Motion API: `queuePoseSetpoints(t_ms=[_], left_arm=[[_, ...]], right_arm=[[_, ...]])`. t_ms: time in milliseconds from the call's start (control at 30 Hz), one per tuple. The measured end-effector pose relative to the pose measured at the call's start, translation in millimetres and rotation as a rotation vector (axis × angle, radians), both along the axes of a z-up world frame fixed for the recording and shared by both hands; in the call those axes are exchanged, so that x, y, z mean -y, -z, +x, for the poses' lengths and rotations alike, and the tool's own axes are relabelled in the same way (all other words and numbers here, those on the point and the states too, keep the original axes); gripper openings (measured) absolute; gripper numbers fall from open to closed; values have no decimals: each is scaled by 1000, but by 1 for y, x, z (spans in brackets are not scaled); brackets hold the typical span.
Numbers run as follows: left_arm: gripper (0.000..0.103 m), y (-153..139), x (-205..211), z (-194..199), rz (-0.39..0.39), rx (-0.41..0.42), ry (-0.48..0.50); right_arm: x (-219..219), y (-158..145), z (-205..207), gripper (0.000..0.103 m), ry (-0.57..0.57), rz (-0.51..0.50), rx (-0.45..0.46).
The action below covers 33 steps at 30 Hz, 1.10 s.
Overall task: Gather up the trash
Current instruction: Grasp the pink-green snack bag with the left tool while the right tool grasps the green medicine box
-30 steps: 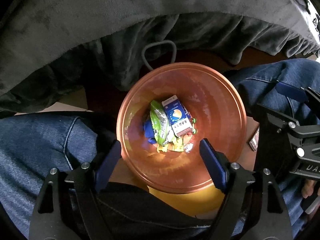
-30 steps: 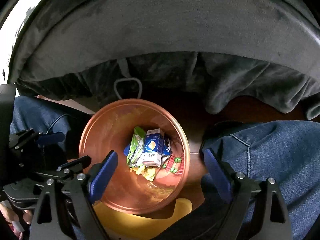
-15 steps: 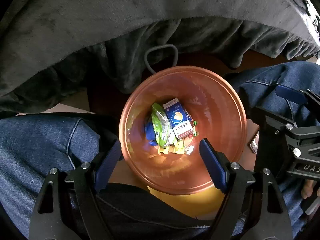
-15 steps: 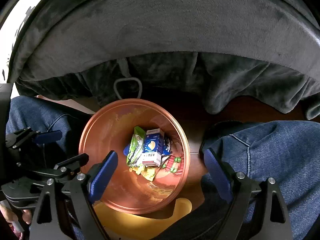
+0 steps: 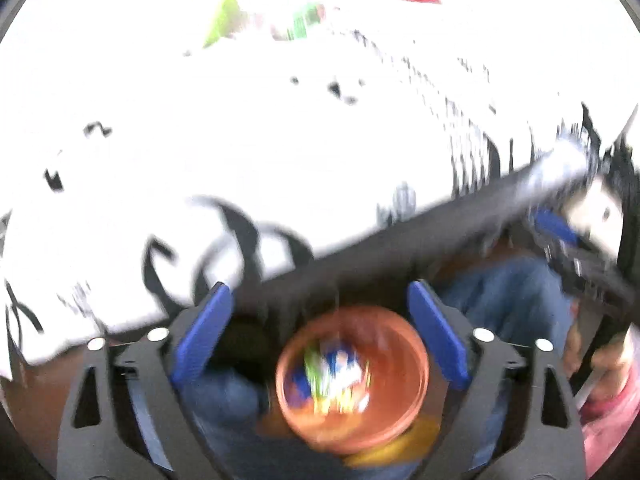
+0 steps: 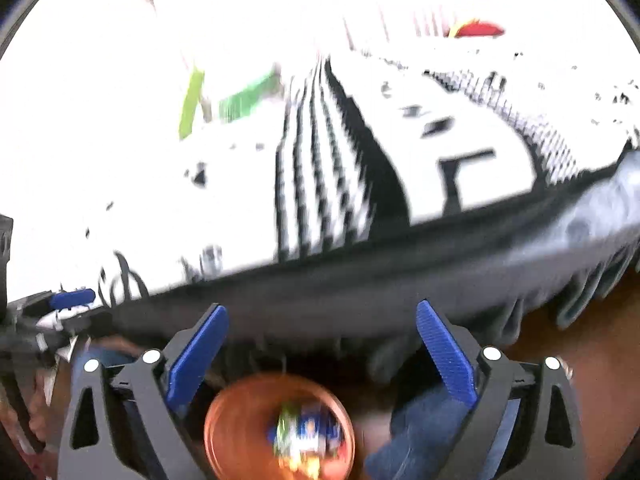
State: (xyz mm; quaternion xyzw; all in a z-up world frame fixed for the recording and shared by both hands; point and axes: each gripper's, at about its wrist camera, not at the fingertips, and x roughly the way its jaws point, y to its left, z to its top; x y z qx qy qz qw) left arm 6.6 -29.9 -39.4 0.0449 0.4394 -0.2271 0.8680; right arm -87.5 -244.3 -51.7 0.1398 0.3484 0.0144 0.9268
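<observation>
bench (image 5: 248, 128): white cover with black print (stripes, scrolls, specks), overexposed and motion-blurred in both wrist views; fills the upper part of each frame
bench edge (image 6: 360, 276): dark grey plush cloth drapes over the near side, folds hang at right
floor (image 6: 592, 352): reddish-brown, seen under the cloth at right
person: sits at the bench, blue-jeans legs (image 5: 508, 304) on either side of the bin; pink sleeve (image 5: 612, 412) at right edge of left view
trash bin (image 5: 352, 376): copper-orange round bin, on the floor between the knees, below the bench edge; something yellow just under its near rim
trash in bin (image 5: 332, 376): blurred mix of blue, green, white, yellow wrappers at the bottom
trash on bench: lime-green strip (image 6: 192, 104) and green packet (image 6: 248, 96) far left-centre, red-yellow item (image 6: 476, 30) far right; too blurred to name closer
left tongs (image 5: 320, 340): jaws wide apart, have just been opening, nothing between the blue pads; bin seen beyond them
right tongs (image 6: 324, 356): jaws wide apart, have just been opening, empty; bin low between them
cross-view: right tongs show at right edge of left view, left tongs at left edge of right view
</observation>
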Motion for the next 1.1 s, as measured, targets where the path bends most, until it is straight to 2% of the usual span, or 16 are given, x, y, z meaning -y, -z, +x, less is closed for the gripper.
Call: queuePoseSetpoints(t_ms=[67, 133, 233, 333, 433, 500, 633, 700, 767, 800, 933, 1100], left_arm=[[90, -22, 0, 26, -17, 77, -32], [91, -37, 8, 64, -30, 119, -53], [91, -44, 23, 128, -87, 131, -55], [91, -43, 43, 188, -110, 139, -87], [91, -37, 63, 238, -86, 102, -119], [91, -32, 78, 263, -35, 94, -117], [91, -19, 96, 299, 12, 75, -160], [89, -14, 99, 311, 7, 63, -172], [57, -10, 101, 317, -4, 48, -177], [50, -7, 102, 319, 13, 32, -181], [31, -10, 96, 308, 4, 58, -183], [25, -25, 79, 282, -83, 60, -157]], right_arm=[[6, -13, 3, 97, 18, -1, 54], [7, -14, 8, 97, 33, -9, 67], [9, -5, 15, 97, 27, 24, 43], [3, 11, 20, 97, 2, 33, 2], [2, 22, 23, 97, -22, 37, -32], [-1, 29, 26, 97, -35, 42, -51], [-2, 40, 32, 97, -59, 47, -67], [-2, 43, 35, 97, -65, 43, -70], [0, 46, 37, 97, -66, 51, -79], [1, 48, 38, 97, -65, 60, -82], [3, 52, 40, 97, -61, 78, -93], [2, 40, 34, 97, -58, 57, -58]])
